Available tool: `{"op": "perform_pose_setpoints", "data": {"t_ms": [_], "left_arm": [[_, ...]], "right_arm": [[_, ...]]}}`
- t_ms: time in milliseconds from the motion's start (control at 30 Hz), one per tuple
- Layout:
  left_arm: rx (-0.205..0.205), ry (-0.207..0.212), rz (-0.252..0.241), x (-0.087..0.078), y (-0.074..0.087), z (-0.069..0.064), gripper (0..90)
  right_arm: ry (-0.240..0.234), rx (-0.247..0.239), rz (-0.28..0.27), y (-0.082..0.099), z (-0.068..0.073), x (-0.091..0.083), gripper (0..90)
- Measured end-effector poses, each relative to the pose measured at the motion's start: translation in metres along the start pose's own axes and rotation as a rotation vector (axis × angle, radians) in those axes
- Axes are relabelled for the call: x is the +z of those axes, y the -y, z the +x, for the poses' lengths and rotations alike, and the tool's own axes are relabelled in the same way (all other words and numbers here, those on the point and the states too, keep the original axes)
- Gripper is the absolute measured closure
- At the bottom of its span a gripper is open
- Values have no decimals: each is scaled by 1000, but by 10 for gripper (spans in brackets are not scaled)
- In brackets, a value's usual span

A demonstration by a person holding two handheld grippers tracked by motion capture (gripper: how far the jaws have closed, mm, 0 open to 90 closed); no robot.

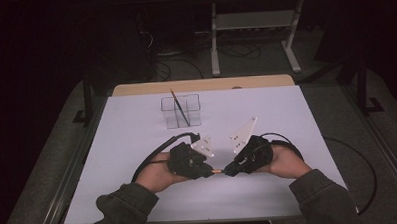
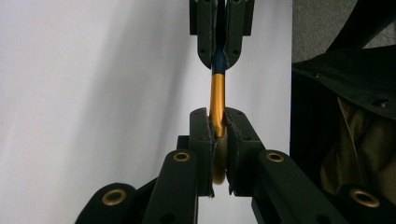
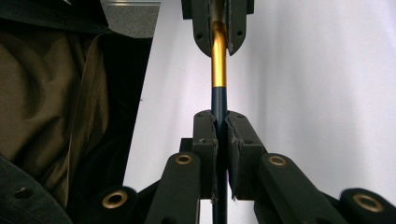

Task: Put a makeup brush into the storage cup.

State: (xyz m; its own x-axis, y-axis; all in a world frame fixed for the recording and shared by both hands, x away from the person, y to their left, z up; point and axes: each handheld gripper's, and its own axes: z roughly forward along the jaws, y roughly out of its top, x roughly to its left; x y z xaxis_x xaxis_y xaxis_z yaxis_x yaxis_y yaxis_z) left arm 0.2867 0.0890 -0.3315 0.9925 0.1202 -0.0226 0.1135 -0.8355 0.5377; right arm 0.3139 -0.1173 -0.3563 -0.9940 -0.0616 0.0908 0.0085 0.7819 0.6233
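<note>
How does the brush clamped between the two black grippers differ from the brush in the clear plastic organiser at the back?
The clamped gold-and-dark-blue brush lies level above the table; the brush in the clear organiser leans, tip up. The left gripper and right gripper each pinch an end of the clamped brush; nothing grips the organiser brush. The clamped brush is near the person, the other farther back. Both are slim and stick-like.

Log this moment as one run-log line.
left gripper: shut on paintbrush gold ferrule | right gripper: shut on paintbrush blue handle | brush spans between both grippers above table | clear divided holder: second brush inside
</note>
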Motion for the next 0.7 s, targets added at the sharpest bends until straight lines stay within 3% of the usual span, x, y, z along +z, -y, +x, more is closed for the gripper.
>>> {"op": "perform_pose_setpoints", "data": {"t_ms": [467,700], "left_arm": [[14,-5,17,-3,-5,-1,828],[23,1,26,-3,-8,-2,834]], "right_arm": [[-11,8,9,0,-2,11,801],[0,9,9,-4,-3,11,707]]}}
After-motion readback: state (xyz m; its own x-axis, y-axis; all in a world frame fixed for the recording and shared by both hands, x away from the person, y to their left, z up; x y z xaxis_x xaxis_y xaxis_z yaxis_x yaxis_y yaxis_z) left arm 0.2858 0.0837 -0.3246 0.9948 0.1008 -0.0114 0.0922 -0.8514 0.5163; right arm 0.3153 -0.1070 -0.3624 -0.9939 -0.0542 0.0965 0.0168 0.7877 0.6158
